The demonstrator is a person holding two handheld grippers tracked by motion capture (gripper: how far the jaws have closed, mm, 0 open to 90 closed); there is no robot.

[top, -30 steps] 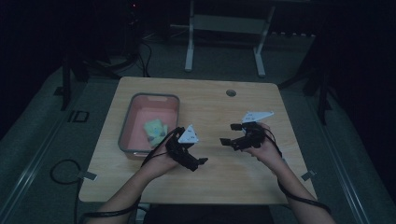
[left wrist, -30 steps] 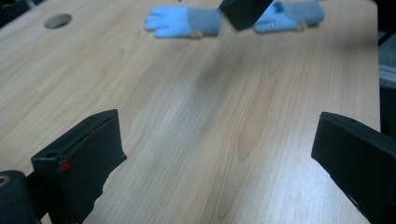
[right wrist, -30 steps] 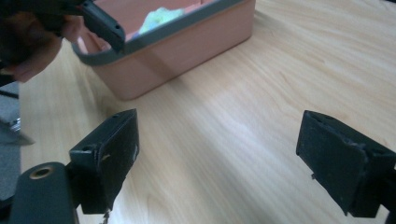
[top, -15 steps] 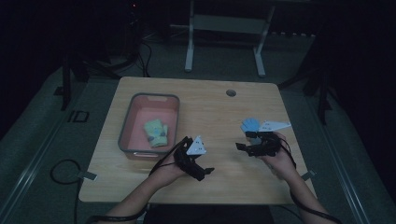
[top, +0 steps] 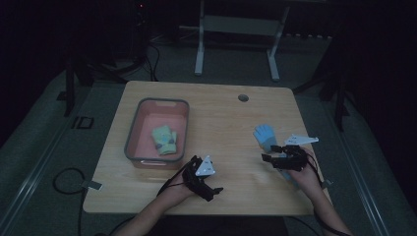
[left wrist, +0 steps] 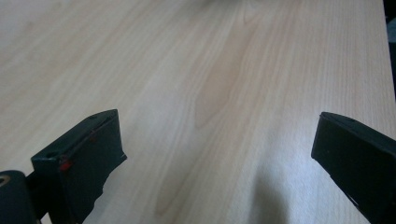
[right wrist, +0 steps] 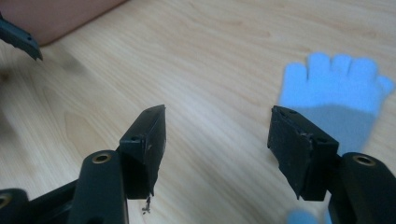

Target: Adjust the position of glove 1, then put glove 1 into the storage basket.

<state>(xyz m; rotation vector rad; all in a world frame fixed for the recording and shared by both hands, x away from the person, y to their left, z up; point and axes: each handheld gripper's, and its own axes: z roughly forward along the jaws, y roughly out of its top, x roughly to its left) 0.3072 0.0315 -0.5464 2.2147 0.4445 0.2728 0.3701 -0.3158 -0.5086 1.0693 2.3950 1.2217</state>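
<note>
A light blue five-toed sock [top: 264, 134] lies flat on the wooden table [top: 221, 118] at the right, its far end running under my right hand. My right gripper [top: 269, 153] hovers just near-side of its toes, jaws apart and empty. In the right gripper view the sock [right wrist: 334, 93] lies beyond the right jaw, and my right gripper [right wrist: 217, 126] is open over bare wood. My left gripper [top: 209, 189] is near the front edge, right of the tub. In its own view, my left gripper [left wrist: 215, 158] is wide open above bare table.
A pink tub with a grey rim [top: 132, 129] stands at the table's left and holds a green-and-yellow sock [top: 164, 139]. A round grommet hole [top: 243, 98] sits near the far edge. Metal stand legs [top: 199, 54] and cables lie on the floor beyond.
Both hands have drawn back toward the near edge. The right gripper has come off the blue sock, which now lies in plain sight on the table.
</note>
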